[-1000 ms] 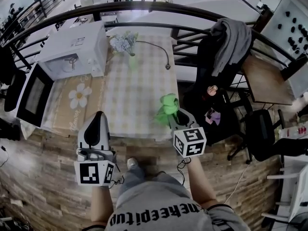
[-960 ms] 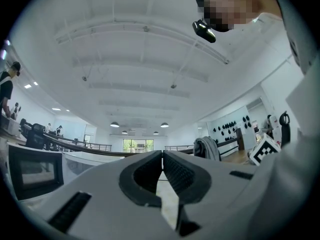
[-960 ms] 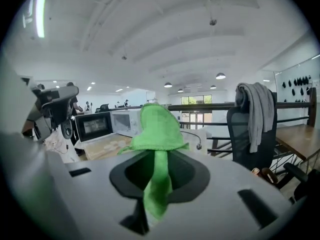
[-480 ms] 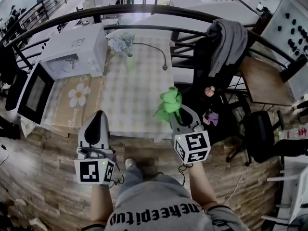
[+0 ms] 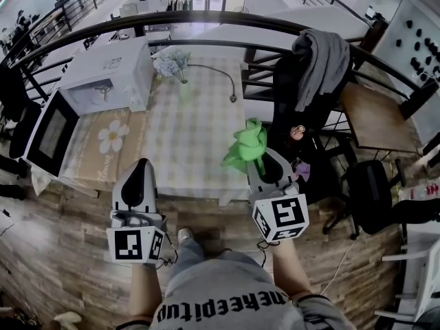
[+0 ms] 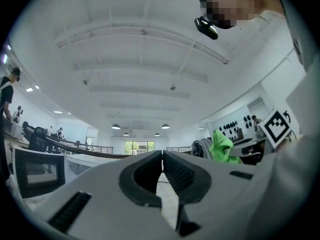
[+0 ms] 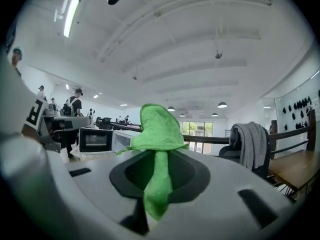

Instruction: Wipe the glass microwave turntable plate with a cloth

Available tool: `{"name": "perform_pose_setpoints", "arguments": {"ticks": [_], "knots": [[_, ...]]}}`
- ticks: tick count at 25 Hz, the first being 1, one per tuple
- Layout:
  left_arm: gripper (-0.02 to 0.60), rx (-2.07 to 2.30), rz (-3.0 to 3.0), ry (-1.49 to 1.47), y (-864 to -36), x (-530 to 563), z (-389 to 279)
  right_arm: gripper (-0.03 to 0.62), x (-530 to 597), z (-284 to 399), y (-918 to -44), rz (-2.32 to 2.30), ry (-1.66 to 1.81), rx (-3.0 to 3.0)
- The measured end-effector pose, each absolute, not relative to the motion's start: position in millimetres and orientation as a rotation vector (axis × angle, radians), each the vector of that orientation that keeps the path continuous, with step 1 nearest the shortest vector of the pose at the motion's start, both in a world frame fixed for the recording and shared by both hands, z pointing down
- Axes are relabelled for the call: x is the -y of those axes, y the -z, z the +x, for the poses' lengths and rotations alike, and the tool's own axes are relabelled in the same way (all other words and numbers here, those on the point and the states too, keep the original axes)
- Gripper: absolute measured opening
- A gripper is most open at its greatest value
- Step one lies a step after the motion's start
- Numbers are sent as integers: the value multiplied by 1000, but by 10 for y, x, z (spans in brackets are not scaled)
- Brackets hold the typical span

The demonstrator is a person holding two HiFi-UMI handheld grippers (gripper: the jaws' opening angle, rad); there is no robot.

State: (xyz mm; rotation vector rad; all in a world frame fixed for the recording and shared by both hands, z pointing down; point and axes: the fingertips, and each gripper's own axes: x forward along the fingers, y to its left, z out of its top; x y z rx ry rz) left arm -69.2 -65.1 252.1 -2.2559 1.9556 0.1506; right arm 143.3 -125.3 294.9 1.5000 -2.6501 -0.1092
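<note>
Step in hand, as we judge it: approach, no wiping yet. We stand at the near edge of the table [image 5: 196, 126] with both tongs held off it, pointing up and away.

- Left tongs [image 6: 162, 159]: jaws pressed together, nothing between them.
- Right tongs [image 7: 158, 176]: clamped on the green cloth [image 7: 155, 126], with a strip pinched in the jaws and a loose bunch standing out past the tips.
- Glass turntable plate: not visible in any view. The microwave [image 5: 106, 71] sits far left on the table, its door [image 5: 49, 135] swung open toward the near left. We guess the plate is inside, but the cavity is hidden from the head view.

To do this well:
- Move left toward the open microwave first; the right tongs are well apart from it.
- Open the left tongs before reaching in and grip the plate by its rim, since glass is slippery and breaks if dropped.
- The flower mat [image 5: 110, 137] in front of the microwave looks like a fair spot to set it down.
- Wipe with the loose bunch only, so the hard tips never touch the glass.
- Hold the rim steady while wiping.
</note>
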Motion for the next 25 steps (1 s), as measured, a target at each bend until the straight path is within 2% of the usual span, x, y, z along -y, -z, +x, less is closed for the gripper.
{"name": "perform_pose_setpoints", "arguments": {"ticks": [25], "knots": [[11, -1930, -2266, -164, -2479, 520, -555, 64, 984, 1542, -2709, 1548, 167, 2695]]}}
